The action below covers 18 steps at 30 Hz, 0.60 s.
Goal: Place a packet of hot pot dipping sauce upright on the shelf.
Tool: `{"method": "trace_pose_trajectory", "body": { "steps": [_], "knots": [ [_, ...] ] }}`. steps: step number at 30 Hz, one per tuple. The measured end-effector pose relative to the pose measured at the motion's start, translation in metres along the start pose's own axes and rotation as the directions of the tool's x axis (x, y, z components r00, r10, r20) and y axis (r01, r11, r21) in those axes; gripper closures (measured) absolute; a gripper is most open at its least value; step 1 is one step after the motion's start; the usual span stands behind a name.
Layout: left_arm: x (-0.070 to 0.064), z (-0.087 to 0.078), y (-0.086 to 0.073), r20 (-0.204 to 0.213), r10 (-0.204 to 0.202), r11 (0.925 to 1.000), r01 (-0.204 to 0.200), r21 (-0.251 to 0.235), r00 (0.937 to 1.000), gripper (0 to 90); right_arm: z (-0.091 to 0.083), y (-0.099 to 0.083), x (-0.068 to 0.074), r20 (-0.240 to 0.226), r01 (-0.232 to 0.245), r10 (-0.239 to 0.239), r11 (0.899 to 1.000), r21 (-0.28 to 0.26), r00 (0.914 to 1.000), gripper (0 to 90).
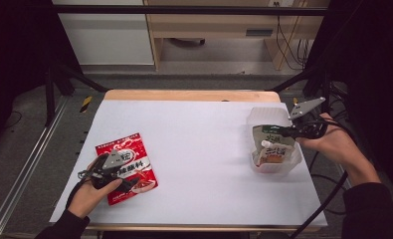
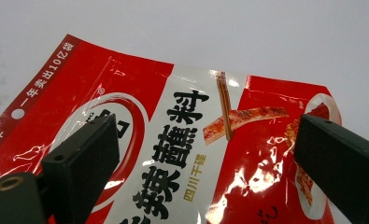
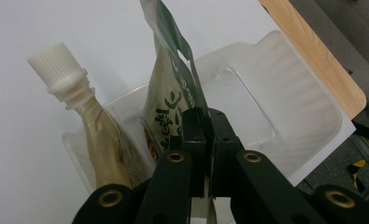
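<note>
1. White sheeting covers the table (image 1: pixel 204 149), with wooden furniture and dark floor behind it.
2. Our right gripper (image 1: pixel 289 130) is clenched on the edge of a green-and-cream sachet (image 3: pixel 170 88), its jaws pressed together over the sachet's rim.
3. That sachet stands inside the clear plastic tub (image 1: pixel 292 159), beside a spouted pouch (image 3: pixel 86 126) with a white ribbed cap.
4. Our left gripper (image 1: pixel 115 175) is released, its jaws wide apart over the red seasoning packet (image 2: pixel 182 149).
5. That packet lies flat, well apart from the tub, across the table from it.
</note>
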<state>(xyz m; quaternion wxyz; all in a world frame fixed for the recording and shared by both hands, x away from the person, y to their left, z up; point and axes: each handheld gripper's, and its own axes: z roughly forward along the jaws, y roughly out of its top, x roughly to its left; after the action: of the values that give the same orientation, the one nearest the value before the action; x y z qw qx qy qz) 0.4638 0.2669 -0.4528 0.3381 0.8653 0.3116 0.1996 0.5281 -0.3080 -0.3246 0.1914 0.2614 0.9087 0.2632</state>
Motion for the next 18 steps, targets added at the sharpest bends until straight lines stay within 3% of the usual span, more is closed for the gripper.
{"method": "trace_pose_trajectory", "body": {
  "steps": [4,6,10,18],
  "knots": [
    [0.0001,0.0000,0.0000,0.000,0.000,1.0000,0.000,0.000,1.0000,6.5,-0.0012,-0.0061,-0.0004,0.013,-0.023,0.023,1.000,0.017,0.9996,81.2],
    [0.0001,0.0001,-0.0001,-0.001,0.001,1.0000,-0.001,0.001,1.0000,6.5,-0.0013,-0.0079,0.0008,0.014,-0.049,0.049,0.999,0.013,0.9987,72.3],
    [0.0004,0.0003,-0.0002,-0.001,-0.001,1.0000,0.001,0.001,1.0000,6.5,-0.0035,-0.0054,0.0040,0.025,-0.054,0.054,0.999,-0.006,0.9982,60.6],
    [0.0001,0.0001,0.0000,-0.002,-0.001,1.0000,0.001,-0.001,1.0000,6.5,-0.0069,0.0010,0.0075,0.050,-0.064,0.066,0.997,-0.034,0.9965,48.4]
  ]
}}
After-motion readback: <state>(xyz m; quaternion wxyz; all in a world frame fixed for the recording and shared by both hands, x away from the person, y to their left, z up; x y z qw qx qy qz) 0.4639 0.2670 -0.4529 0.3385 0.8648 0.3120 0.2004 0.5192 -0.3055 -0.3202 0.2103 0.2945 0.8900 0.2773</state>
